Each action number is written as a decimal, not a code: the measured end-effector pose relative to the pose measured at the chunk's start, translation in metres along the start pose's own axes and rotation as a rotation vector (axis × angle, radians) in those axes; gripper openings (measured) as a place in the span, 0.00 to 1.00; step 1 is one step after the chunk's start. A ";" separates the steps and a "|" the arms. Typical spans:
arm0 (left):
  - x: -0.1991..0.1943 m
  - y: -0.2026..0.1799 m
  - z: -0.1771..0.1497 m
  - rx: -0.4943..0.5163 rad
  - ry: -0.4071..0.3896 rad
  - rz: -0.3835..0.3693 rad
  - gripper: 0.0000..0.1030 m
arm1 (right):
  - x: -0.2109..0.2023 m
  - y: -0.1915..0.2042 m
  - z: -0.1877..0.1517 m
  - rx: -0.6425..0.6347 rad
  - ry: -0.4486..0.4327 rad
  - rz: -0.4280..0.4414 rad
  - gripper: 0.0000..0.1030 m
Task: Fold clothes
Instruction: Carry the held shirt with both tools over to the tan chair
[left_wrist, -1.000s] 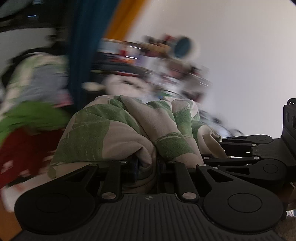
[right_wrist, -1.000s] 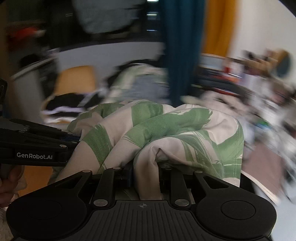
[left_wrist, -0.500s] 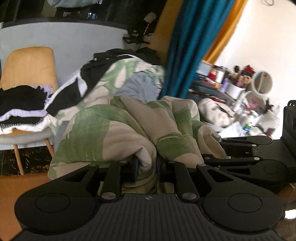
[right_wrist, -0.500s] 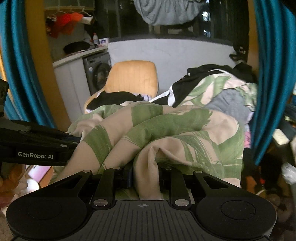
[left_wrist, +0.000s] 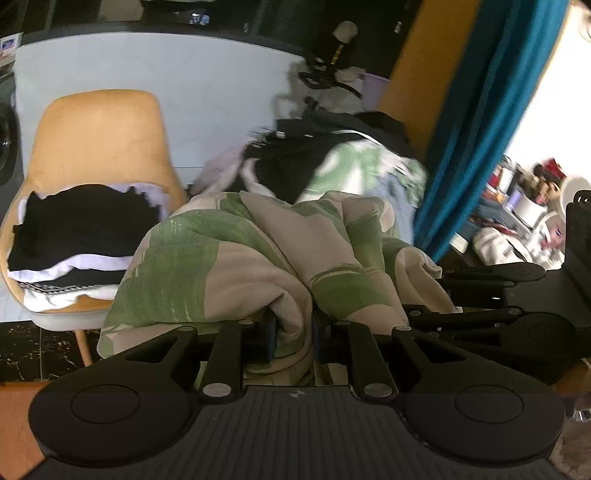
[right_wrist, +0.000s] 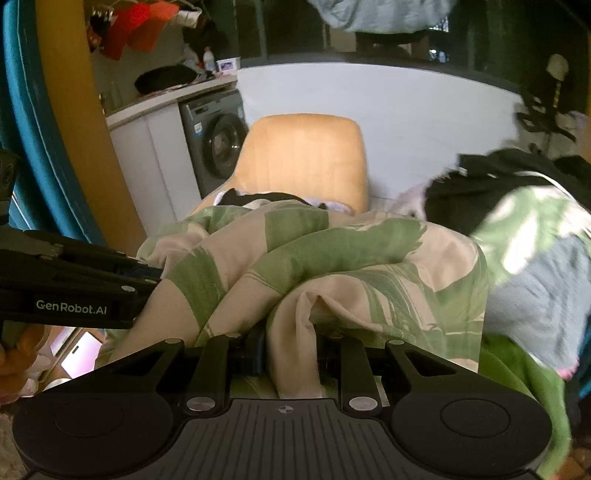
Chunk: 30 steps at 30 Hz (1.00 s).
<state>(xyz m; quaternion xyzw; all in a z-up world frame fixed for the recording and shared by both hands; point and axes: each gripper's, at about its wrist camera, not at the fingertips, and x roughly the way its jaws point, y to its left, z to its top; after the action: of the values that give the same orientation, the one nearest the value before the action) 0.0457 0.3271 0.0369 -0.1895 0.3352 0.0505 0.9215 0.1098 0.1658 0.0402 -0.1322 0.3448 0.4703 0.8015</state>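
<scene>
Centrally, a bunched green-and-cream leaf-print cloth (left_wrist: 236, 258) is clamped by the left gripper (left_wrist: 291, 339) and right gripper (right_wrist: 290, 350); its shape is hidden in folds.

Ahead of the fingers and to their left in the left wrist view stands a tan moulded chair with a rounded back (left_wrist: 99, 129); in the right wrist view it sits straight ahead (right_wrist: 306, 155). On its seat lies a stack of folded black and white clothes (left_wrist: 74, 240). Ahead and to the right of the fingers rises a loose heap of black, leaf-print and grey garments (right_wrist: 517, 221); what it rests on is hidden.
</scene>
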 end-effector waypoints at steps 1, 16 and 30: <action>-0.002 0.017 0.005 0.005 0.004 -0.001 0.17 | 0.014 0.011 0.008 0.001 0.000 -0.001 0.19; 0.027 0.244 0.085 0.061 0.037 0.022 0.17 | 0.221 0.121 0.127 0.026 -0.027 -0.011 0.18; 0.166 0.355 0.171 -0.009 0.103 0.152 0.17 | 0.429 0.042 0.225 -0.012 0.060 0.091 0.18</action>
<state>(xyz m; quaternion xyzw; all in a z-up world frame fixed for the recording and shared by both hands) 0.1980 0.7145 -0.0603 -0.1701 0.3952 0.1120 0.8957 0.3076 0.5932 -0.0818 -0.1354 0.3717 0.5042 0.7677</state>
